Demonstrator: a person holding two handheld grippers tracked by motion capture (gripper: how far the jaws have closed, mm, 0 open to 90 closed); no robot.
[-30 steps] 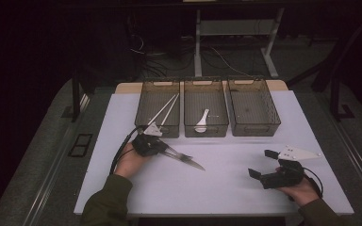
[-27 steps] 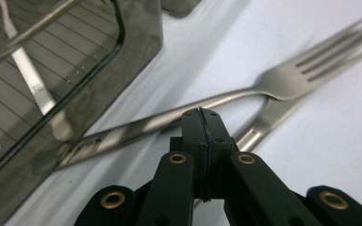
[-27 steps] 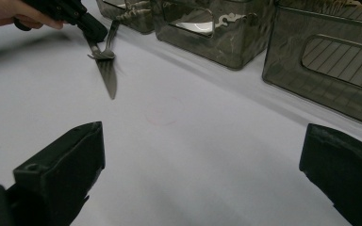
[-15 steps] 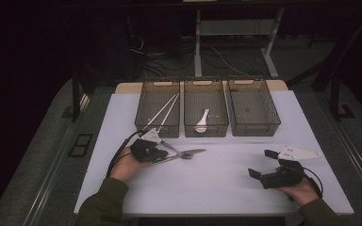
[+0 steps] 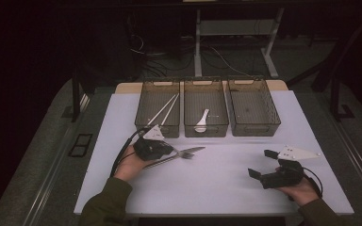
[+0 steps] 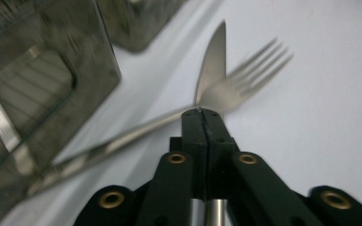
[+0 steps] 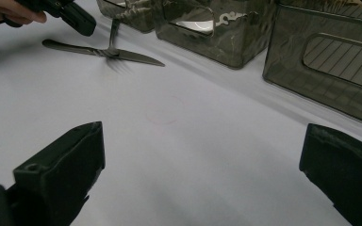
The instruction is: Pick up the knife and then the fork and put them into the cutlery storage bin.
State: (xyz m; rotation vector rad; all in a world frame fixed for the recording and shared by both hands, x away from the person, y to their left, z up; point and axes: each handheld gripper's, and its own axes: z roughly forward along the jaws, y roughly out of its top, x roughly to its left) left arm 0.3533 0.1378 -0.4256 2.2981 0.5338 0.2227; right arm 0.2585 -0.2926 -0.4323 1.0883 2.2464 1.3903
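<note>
Three bins (image 5: 206, 123) walled off the upper centre of your mat (image 5: 217, 188); fork (image 5: 181, 153) and knife (image 6: 213, 61) lay crossed left of centre, leaving lower middle passable.

no readable text, labels, brand names, numbers or signs anywhere, none on the three mesh bins (image 5: 206, 108), none on the white table top (image 5: 217, 179) in front of the bins, none on the cutlery
</note>
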